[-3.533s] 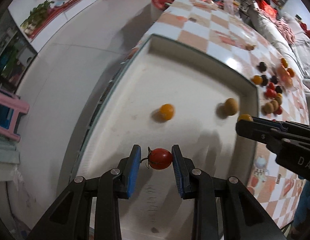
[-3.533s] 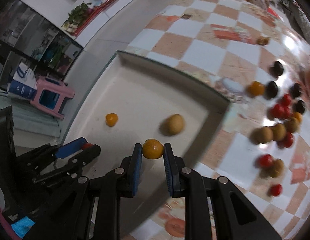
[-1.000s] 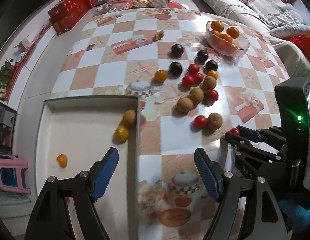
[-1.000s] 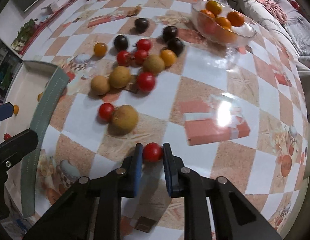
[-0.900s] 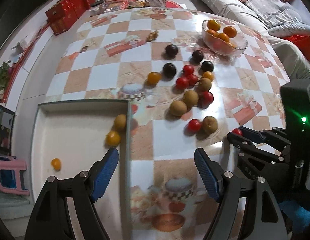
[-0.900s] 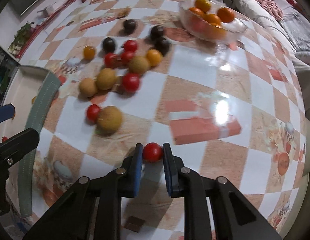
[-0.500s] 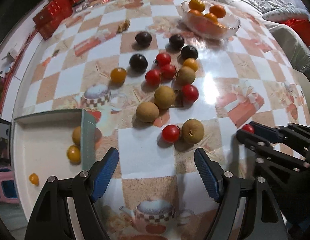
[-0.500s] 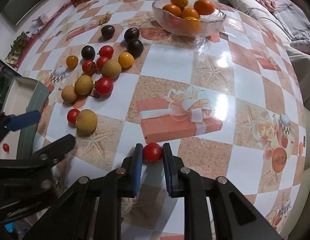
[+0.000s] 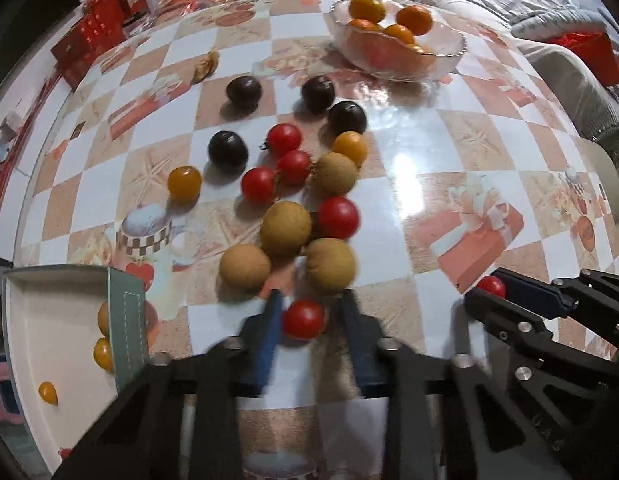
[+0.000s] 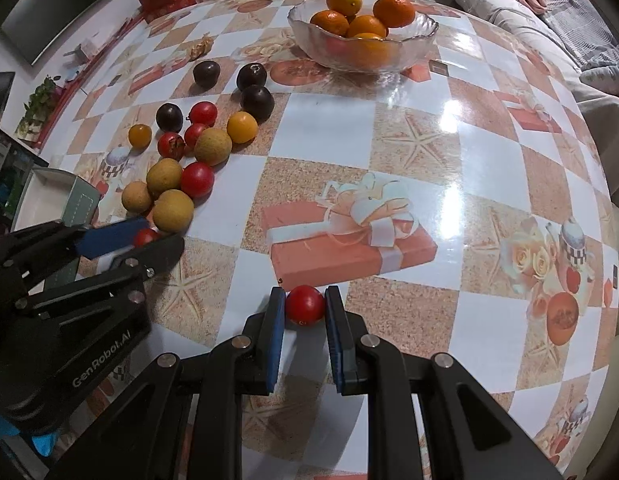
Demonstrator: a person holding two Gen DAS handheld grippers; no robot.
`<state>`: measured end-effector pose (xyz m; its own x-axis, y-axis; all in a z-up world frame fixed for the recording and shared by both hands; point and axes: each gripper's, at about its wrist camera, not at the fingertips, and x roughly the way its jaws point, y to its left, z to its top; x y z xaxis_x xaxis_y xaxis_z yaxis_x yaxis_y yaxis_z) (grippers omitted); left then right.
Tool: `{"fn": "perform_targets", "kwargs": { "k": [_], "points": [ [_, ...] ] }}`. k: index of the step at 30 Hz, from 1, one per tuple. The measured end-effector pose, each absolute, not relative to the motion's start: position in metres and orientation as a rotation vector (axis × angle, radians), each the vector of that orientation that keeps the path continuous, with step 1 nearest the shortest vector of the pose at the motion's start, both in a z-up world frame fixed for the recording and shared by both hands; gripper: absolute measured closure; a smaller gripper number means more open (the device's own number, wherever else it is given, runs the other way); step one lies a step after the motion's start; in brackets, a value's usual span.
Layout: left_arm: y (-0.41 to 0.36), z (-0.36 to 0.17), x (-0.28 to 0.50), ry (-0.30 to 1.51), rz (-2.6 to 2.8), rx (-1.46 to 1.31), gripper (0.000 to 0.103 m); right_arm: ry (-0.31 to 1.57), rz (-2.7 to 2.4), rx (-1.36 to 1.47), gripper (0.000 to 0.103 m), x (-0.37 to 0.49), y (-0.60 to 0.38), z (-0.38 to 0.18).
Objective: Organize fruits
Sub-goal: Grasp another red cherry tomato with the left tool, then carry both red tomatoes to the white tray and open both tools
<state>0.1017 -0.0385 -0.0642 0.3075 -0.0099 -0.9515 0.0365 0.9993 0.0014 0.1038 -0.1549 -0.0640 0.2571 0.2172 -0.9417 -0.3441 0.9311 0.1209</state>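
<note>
Red cherry tomato (image 9: 302, 319) sits between your left gripper (image 9: 309, 316) jaws, just closing in; your right gripper (image 10: 304, 307) pinches another red tomato (image 10: 305, 304).

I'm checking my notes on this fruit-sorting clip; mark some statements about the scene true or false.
1. The right tongs grip a red cherry tomato. True.
2. The glass bowl holds dark plums. False: it holds oranges.
3. A red tomato sits between the left tongs, whose jaws have just been closing. True.
4. The tray is on the right of the left wrist view. False: it is at the lower left.
</note>
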Motion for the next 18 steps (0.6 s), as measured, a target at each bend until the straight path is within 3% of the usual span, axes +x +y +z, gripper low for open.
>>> {"fn": "perform_targets", "kwargs": {
  "k": [18],
  "points": [
    [-0.001, -0.056, 0.062, 1.309, -0.038, -0.172, 0.081, 1.303, 0.403, -0.034, 0.082, 0.092, -0.165, -0.061]
  ]
}}
